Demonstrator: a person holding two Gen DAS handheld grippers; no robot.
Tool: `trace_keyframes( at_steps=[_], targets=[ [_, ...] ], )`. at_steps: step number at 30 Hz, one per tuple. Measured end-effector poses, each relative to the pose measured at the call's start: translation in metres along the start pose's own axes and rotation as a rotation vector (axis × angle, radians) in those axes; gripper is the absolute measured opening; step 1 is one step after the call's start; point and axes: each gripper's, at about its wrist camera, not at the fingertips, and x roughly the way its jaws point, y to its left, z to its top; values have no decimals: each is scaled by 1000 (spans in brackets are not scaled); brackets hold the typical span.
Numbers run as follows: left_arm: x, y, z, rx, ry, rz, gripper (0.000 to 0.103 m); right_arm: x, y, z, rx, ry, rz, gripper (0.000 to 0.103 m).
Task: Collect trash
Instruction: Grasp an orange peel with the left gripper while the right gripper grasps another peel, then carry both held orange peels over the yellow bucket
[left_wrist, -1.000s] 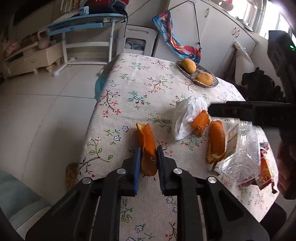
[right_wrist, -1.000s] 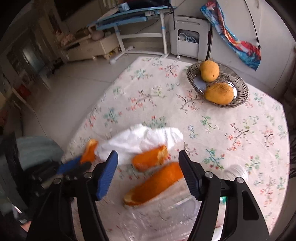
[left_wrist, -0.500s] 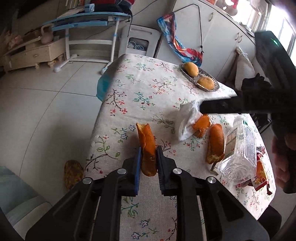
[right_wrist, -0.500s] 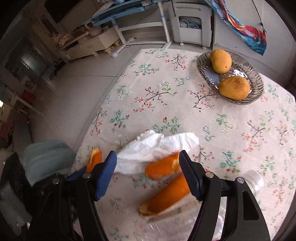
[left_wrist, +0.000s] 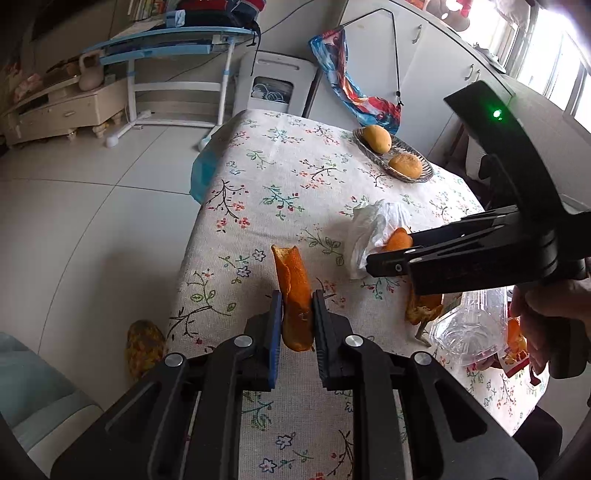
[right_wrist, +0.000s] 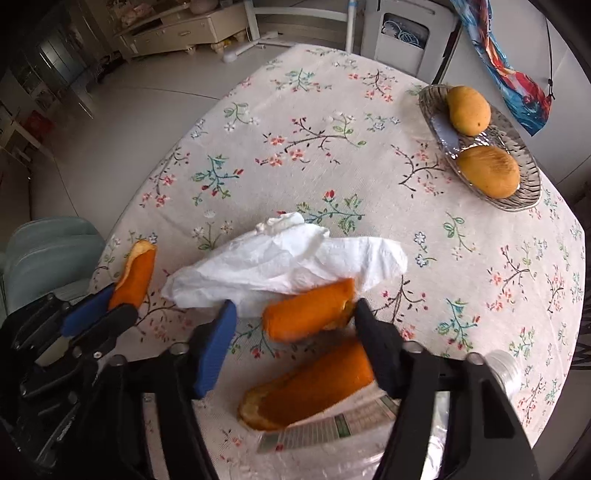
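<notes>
Left gripper (left_wrist: 297, 314) clenched on a strip of orange peel (left_wrist: 293, 295), the strip standing upright between the pads above the near edge of the floral tablecloth (left_wrist: 280, 177). Right gripper (right_wrist: 295, 328) tilted steeply down over the trash cluster, jaws closing around a second peel piece (right_wrist: 308, 314); the dark pad looks to be at the piece's torn end, the blue pad still apart from it with a gap showing. That piece lies half on a crumpled white tissue (right_wrist: 284, 262), which crowds the blue pad from behind. A third, longer peel (right_wrist: 310, 387) lies just below, between the gripper's fingers, resting against a clear plastic bottle (left_wrist: 469, 325) with a printed label; the bottle's cap end sits just beside the dark finger. From the left wrist view the right gripper's body crosses in front of the tissue and hides most of the peel under it; a hand (left_wrist: 546, 314) holds its handle. Some red-orange wrapper shows beyond the bottle, mostly hidden. Well apart at the far corner, a metal basket (right_wrist: 524, 199) holds two mangoes (right_wrist: 469, 110).
</notes>
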Motion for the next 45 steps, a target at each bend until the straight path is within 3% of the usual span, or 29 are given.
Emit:
trace_keyframes(
  at_steps=[1,9,12,21,27,34,45],
  targets=[
    [0,0,0,2,0,0,16,-1,0,-1,-6,-6,-9,45],
    [0,-2,0,10,0,1,16,-9,-13,-15,-11,-1,5,40],
    [0,-2,-1,11,1,0,16,-22,-23,-21,14,-58,9,39],
    [1,-6,-4,31,4,3,16,-67,-39,-38,112,-255,129,37],
    [-3,-10,-6,53,-12,-20,16,-111,-40,-75,145,-364,175,37],
    [-38,-18,-18,87,-109,-175,16,-130,-46,-139,245,-447,240,37],
    [-101,-32,-73,84,-138,-202,16,-121,-14,-229,311,-459,326,37]
  ],
)
